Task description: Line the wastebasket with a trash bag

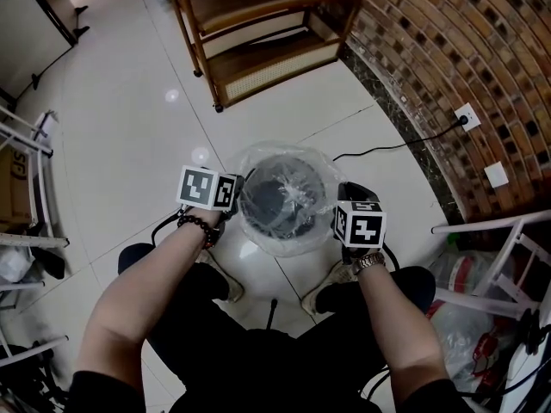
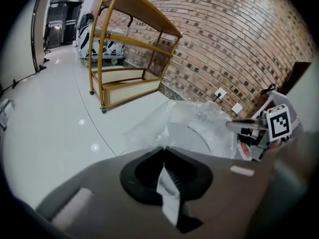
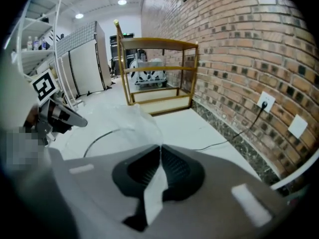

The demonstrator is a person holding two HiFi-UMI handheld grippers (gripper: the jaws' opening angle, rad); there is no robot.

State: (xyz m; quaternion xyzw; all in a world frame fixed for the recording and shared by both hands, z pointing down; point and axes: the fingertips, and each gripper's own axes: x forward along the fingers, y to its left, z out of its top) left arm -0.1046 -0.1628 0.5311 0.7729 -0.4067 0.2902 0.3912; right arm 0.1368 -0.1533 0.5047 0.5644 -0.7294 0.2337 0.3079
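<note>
The wastebasket [image 1: 280,198] stands on the floor just in front of me, with the clear trash bag [image 1: 297,239] draped into it and spilling over its rim. My left gripper [image 2: 163,151] and right gripper [image 3: 160,148] are each pinched tight on the bag's film, at opposite sides. As I judge it, I should draw both edges outward and down evenly and gently, so the thin plastic neither tears nor slips. The glossy white tile floor [image 1: 129,119] looks slick. A brick wall [image 1: 456,41] runs along the right and a wooden shelf [image 1: 258,33] stands beyond. A cable [image 1: 387,149] trails to a wall socket [image 1: 467,116].

clear glossy plastic trash bag [image 1: 297,241], glossy tile floor [image 1: 129,127], rough brick wall [image 1: 448,41].
</note>
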